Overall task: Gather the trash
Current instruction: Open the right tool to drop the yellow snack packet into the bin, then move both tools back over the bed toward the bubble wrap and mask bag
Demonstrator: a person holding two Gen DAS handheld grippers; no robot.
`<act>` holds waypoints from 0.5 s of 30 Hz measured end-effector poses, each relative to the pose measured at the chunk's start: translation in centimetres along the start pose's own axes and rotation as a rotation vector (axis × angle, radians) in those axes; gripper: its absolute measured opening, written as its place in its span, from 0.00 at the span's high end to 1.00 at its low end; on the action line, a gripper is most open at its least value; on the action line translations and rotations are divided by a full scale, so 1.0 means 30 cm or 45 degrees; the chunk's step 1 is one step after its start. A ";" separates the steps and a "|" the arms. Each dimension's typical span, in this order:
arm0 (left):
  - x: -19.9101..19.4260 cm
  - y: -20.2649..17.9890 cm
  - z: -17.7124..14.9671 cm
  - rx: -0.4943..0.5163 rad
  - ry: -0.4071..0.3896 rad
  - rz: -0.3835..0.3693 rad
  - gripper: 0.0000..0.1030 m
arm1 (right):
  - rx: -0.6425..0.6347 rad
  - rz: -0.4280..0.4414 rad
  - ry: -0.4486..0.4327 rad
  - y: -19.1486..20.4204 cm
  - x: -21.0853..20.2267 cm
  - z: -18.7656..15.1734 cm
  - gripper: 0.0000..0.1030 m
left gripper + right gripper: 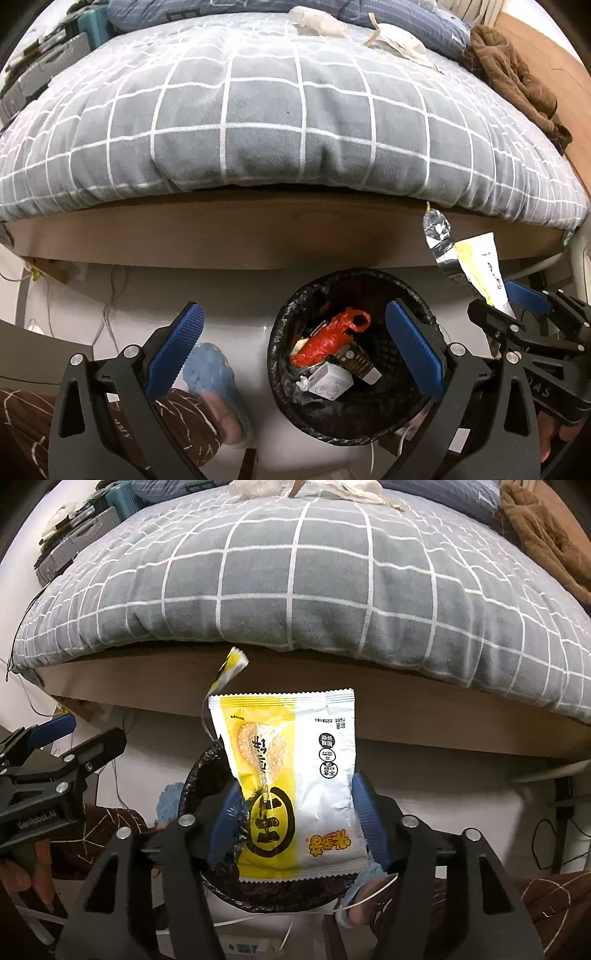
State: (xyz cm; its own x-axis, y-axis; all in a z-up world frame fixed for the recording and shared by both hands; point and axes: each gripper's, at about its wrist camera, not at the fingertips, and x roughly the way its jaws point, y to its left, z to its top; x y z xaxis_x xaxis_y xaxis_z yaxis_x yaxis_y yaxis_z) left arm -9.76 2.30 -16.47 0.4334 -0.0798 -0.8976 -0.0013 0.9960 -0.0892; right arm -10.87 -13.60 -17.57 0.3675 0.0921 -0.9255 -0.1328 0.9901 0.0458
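Observation:
A yellow and silver snack wrapper point(295, 775) stands upright between the blue pads of my right gripper point(295, 782), right over the black-lined trash bin point(199, 768). The jaws stand half apart; the wrapper's side edges reach the pads point(364, 808), with no firm pinch visible. From the left wrist view the same wrapper point(480, 266) sticks up out of the right gripper point(517, 306), just right of the bin point(332, 277). My left gripper point(295, 314) hangs wide open and empty above the bin, which holds a red bag point(332, 339) and a white box point(328, 384).
A bed with a grey checked duvet point(277, 110) and a wooden frame point(258, 236) fills the back. On it lie a clear plastic bag point(317, 20), a white paper bag point(395, 37) and a brown garment point(517, 74). A foot in a blue slipper point(210, 373) stands left of the bin.

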 end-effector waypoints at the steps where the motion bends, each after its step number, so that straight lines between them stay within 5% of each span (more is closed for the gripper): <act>1: -0.004 -0.001 0.003 0.001 -0.006 -0.001 0.06 | -0.001 0.002 -0.007 -0.003 -0.010 0.005 0.39; 15: -0.076 -0.005 0.044 0.000 -0.073 -0.008 0.06 | 0.005 0.005 -0.079 -0.052 -0.125 0.053 0.19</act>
State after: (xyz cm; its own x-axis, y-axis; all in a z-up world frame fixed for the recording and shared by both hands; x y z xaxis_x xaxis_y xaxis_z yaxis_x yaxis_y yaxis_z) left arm -9.57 2.38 -13.84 0.4844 -0.0840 -0.8708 0.0017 0.9955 -0.0951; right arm -10.57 -15.31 -13.58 0.4233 0.1025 -0.9002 -0.1312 0.9900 0.0511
